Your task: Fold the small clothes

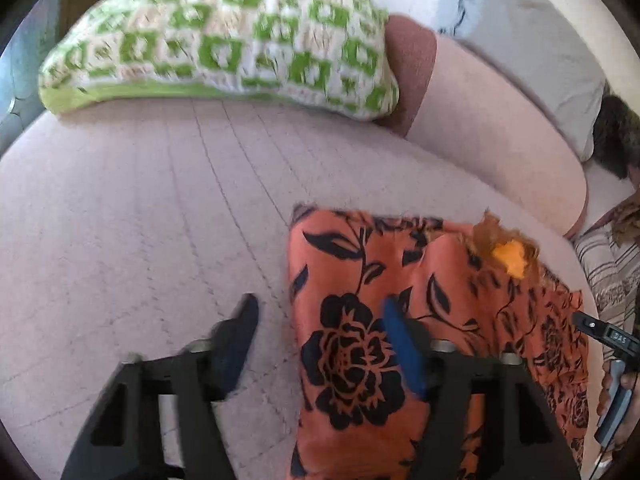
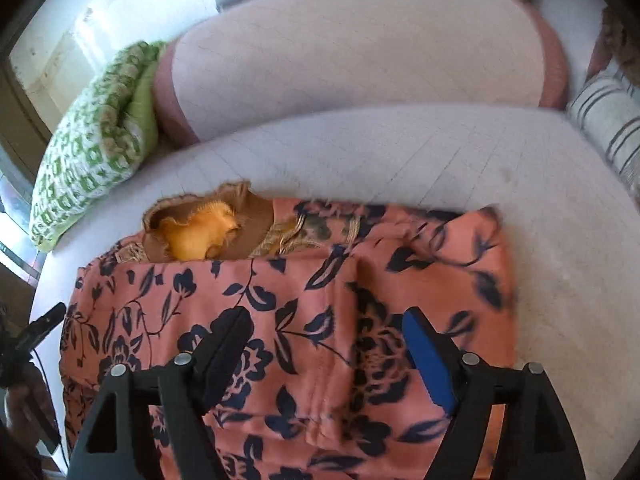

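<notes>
The orange floral garment [image 2: 280, 320] lies on the pale quilted cushion [image 1: 140, 220] of what looks like a sofa or daybed, close to the cushion's near edge and towards its right half as the left wrist view shows it. It reads as partly folded: a layer lies doubled over along the middle with a lengthwise crease, and the outline is roughly rectangular. At its far edge a brown frilled piece with a yellow patch [image 2: 196, 236] pokes out from under the fold, so the stack is not tidy yet. By my judgement at least one more fold and some squaring-up remain.

The left tool [image 1: 320, 312] hovers with its jaws spread; one finger is over bare cushion, the other over the garment's left border, and no cloth is pinched. The right tool [image 2: 328, 324] is spread wide above the middle of the garment, nothing gripped between its fingers.

For room: the cushion is bare to the left of the garment and beyond it, up to the pink back cushion [image 2: 360, 52] along the far edge. A green-and-white knitted pillow [image 1: 224, 36] sits at the far left corner, a striped pillow [image 2: 608, 120] at the far right. The garment's near part runs out of view beneath the tools, so how close it comes to the near edge I cannot tell.
</notes>
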`<move>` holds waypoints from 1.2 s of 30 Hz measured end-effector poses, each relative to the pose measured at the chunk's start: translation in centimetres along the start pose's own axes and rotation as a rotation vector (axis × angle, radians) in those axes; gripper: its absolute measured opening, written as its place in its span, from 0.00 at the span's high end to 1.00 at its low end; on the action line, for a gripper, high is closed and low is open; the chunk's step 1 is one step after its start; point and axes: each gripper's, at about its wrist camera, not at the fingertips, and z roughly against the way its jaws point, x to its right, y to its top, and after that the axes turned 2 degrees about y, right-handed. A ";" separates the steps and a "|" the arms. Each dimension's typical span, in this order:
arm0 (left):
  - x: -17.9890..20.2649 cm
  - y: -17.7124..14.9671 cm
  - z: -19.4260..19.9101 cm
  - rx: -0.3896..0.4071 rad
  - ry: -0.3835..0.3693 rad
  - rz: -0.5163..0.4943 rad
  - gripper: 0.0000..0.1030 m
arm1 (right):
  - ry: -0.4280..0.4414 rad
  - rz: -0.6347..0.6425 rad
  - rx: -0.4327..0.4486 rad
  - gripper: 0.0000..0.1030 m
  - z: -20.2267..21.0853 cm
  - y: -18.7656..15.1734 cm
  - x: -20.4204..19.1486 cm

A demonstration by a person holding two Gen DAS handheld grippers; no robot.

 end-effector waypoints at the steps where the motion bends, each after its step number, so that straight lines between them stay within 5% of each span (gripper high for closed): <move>1: 0.1 0.0 -0.8 -0.036 0.020 -0.011 0.89 | -0.017 0.037 -0.047 0.69 -1.2 0.1 -0.4; 4: 0.2 -0.1 0.7 0.002 0.013 -0.027 0.92 | -0.060 0.134 -0.069 0.88 -1.6 -0.5 -2.5; 8: 1.2 -0.3 3.5 0.122 0.003 -0.127 0.91 | -0.153 0.228 0.086 0.88 3.5 -0.6 -3.6; 10: 0.6 -0.8 2.1 0.091 0.019 -0.101 0.90 | -0.201 0.208 0.102 0.86 3.3 -1.1 -2.2; 13: -1.3 -1.0 0.0 0.027 0.008 0.027 0.83 | -0.224 0.175 -0.044 0.69 -1.3 -2.5 -0.3; 14: -1.2 -0.9 0.4 0.025 0.010 0.024 0.77 | -0.219 0.177 -0.008 0.66 -1.2 -2.9 -0.2; 16: -0.6 -0.6 2.0 0.062 0.068 -0.033 0.61 | -0.266 0.177 0.030 0.26 0.2 -3.1 -0.3; 20: 0.4 -0.4 5.9 0.147 0.016 -0.041 0.60 | -0.204 0.101 0.158 0.26 5.0 -3.1 0.1; 25: 6.8 -1.2 7.9 0.145 -0.184 -0.169 0.60 | 0.100 0.084 0.186 0.26 7.0 -3.3 -2.9; 26: 8.4 -1.7 7.4 0.136 -0.182 -0.226 0.59 | 0.137 0.096 0.157 0.26 6.3 -3.6 -3.4; 28: 10.3 -2.5 4.7 0.068 -0.053 -0.305 0.59 | 0.148 0.089 0.110 0.25 3.6 -3.5 -3.0; 30: 9.8 -3.5 -0.3 -0.119 0.084 -0.289 0.57 | 0.146 0.043 -0.053 0.22 -0.2 -4.3 -2.1; 36: 10.6 -2.8 3.9 0.078 0.062 -0.300 0.57 | 0.171 0.057 0.000 0.23 1.5 -4.2 -2.5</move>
